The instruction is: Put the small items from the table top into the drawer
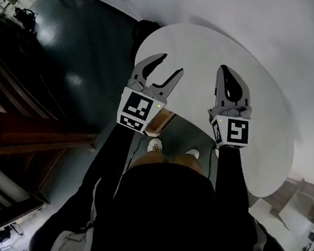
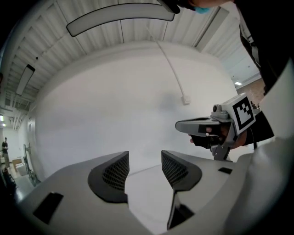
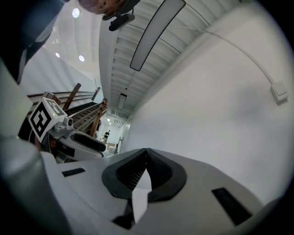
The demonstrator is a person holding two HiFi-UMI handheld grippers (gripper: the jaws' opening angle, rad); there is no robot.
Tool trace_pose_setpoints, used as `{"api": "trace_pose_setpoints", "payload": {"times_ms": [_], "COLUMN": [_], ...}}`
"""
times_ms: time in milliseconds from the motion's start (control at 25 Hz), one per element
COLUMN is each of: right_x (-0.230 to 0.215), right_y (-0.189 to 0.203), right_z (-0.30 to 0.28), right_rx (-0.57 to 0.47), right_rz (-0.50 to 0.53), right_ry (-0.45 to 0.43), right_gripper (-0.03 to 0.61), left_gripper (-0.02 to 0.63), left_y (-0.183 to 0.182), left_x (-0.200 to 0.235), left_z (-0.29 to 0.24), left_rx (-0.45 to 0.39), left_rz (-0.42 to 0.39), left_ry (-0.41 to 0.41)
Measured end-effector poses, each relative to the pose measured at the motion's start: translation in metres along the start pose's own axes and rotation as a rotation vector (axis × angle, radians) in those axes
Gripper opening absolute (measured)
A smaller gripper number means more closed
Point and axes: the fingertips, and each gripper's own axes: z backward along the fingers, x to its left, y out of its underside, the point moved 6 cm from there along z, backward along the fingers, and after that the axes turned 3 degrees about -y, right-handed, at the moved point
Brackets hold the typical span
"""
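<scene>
Above the bare table (image 1: 263, 115), the left gripper (image 1: 172, 64) hovers at eleven o'clock, jaws apart, empty; the right gripper (image 1: 224, 69) at two o'clock, jaws together, seemingly between moves; no items or drawer visible.

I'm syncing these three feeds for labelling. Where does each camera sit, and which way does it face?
Head view: on the person's head, looking steeply down at white table, left tongs, right tongs, sleeves, shoes.
Left gripper view: on the left tongs, facing a wall; jaws apart, right tongs beside.
Right gripper view: on the right tongs, facing wall and ceiling; jaws together.
Shared: both gripper views show the wall box.
</scene>
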Motion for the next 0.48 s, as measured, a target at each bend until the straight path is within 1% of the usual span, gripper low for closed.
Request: {"api": "trace_pose_setpoints", "payload": {"times_ms": [160,200,240,280,320,480], "right_x": [-0.008,-0.009,-0.010,-0.011,-0.012,-0.011], "right_y": [-0.002,-0.002,-0.002,-0.001,0.000,0.002], "right_z": [0.011,0.014,0.017,0.019,0.020,0.021], "right_rx": [0.001,0.003,0.005,0.007,0.009,0.012], "right_rz": [0.025,0.026,0.026,0.025,0.024,0.021], "right_ry": [0.002,0.002,0.001,0.000,-0.001,-0.009], "right_gripper": [0.026,0.026,0.026,0.026,0.026,0.026], "left_gripper": [0.230,0.203,0.154,0.070,0.015,0.015], "left_y": [-0.015,-0.018,-0.020,-0.022,-0.023,-0.027], "left_x": [-0.012,-0.014,-0.016,-0.017,-0.018,-0.017], "left_z": [-0.006,-0.006,-0.005,-0.004,-0.003,0.003], "left_rx": [-0.050,-0.057,-0.065,-0.072,-0.078,-0.095], "left_rz": [-0.014,-0.019,-0.024,-0.030,-0.034,-0.028], "left_ry": [-0.014,-0.022,-0.035,-0.052,-0.068,-0.099]}}
